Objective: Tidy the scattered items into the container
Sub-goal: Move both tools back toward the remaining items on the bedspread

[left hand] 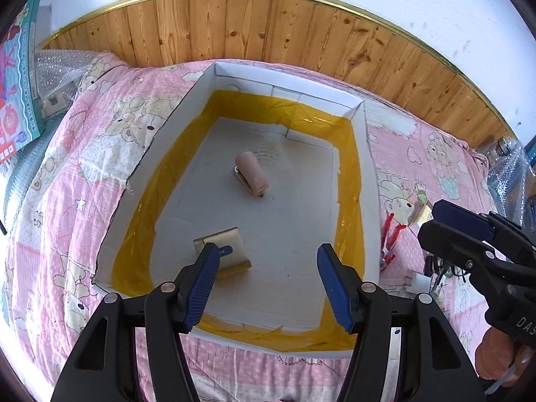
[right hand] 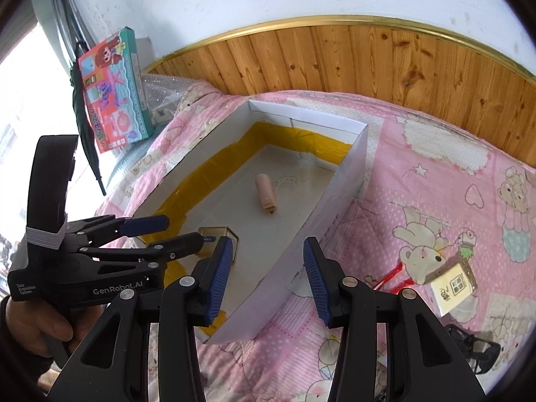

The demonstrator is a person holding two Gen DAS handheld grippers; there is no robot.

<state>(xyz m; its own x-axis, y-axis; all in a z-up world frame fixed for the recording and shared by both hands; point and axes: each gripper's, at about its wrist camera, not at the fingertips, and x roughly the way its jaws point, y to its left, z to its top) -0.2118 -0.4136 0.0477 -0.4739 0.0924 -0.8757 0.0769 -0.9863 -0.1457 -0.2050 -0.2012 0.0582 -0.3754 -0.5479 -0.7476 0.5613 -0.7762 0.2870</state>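
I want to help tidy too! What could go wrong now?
The red-handled pliers lie right against the white cardboard box wall, so grabbing them could shove the box. The small cream carton sits on the soft pink quilt, so it might tip when pinched. Both grippers hang close together and could bump.

Box (left hand: 370, 181) walls around open floor

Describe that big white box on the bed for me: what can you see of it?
The white box is a shallow, open-topped tray that looks like cardboard, lying flat on the pink teddy-bear quilt. Yellow tape lines the seam where its low walls meet the greyish floor. Its left rim looks roughly cut. Inside lie a pink cylinder with a metal clip, and a small gold box. Neither gripper touches it.
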